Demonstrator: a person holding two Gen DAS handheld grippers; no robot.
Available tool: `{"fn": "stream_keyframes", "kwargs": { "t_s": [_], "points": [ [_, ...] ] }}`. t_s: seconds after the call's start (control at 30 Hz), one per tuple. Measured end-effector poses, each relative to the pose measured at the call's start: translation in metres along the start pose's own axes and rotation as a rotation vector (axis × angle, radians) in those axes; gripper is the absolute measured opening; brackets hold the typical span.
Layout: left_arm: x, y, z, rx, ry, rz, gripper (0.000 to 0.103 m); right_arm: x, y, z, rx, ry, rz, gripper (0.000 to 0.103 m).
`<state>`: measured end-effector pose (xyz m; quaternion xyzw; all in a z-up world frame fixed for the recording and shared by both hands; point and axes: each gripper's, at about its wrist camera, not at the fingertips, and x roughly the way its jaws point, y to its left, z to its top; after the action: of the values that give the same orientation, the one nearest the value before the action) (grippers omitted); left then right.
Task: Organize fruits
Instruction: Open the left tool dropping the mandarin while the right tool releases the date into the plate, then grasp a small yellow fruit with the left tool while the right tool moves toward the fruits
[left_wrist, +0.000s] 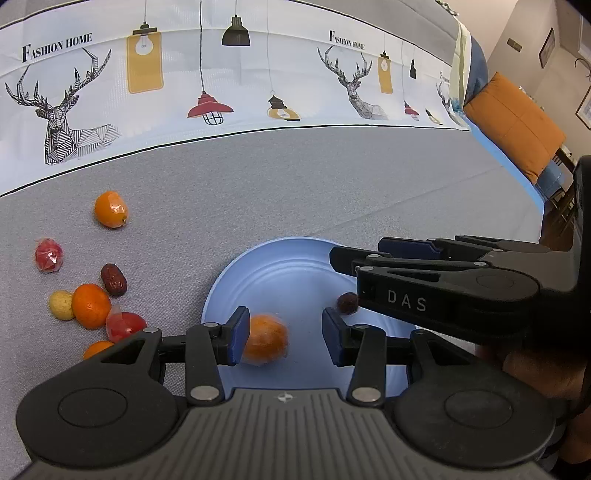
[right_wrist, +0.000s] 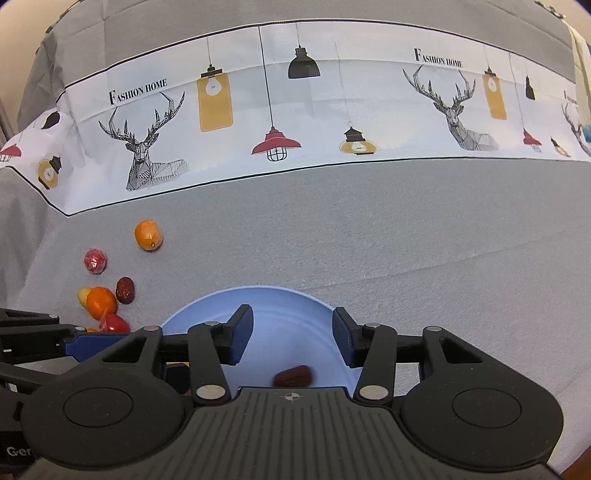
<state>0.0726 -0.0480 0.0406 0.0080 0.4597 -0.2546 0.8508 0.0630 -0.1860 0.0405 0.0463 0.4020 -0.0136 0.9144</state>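
A light blue plate (left_wrist: 280, 266) lies on the grey cloth under both grippers. My left gripper (left_wrist: 286, 338) is open over the plate's near side. A blurred orange fruit (left_wrist: 265, 344) sits between its pads, next to the left pad and clear of the right one. My right gripper (right_wrist: 291, 338) is open above the plate (right_wrist: 280, 299), with a blurred dark red date (right_wrist: 293, 376) in the plate below its pads. In the left wrist view the right gripper (left_wrist: 347, 277) reaches in from the right, with the date (left_wrist: 347, 303) just under its tips.
Left of the plate lie several loose fruits: a wrapped orange (left_wrist: 110, 208), a red wrapped fruit (left_wrist: 48, 255), a second date (left_wrist: 113, 279), an orange (left_wrist: 90, 305), a pale yellow fruit (left_wrist: 61, 304) and another red wrapped one (left_wrist: 123, 325). A white printed cloth band (left_wrist: 221, 92) runs behind.
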Motion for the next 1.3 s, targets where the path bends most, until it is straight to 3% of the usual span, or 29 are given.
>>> {"fn": "stream_keyframes", "kwargs": {
  "t_s": [1.1, 1.3],
  "points": [
    [-0.004, 0.007, 0.001, -0.022, 0.001, 0.019, 0.048, 0.0, -0.003, 0.0, 0.009, -0.004, 0.008, 0.049],
    [-0.014, 0.02, 0.003, -0.065, -0.02, 0.032, 0.048, -0.003, -0.002, 0.001, 0.009, -0.012, 0.012, 0.049]
  ]
}}
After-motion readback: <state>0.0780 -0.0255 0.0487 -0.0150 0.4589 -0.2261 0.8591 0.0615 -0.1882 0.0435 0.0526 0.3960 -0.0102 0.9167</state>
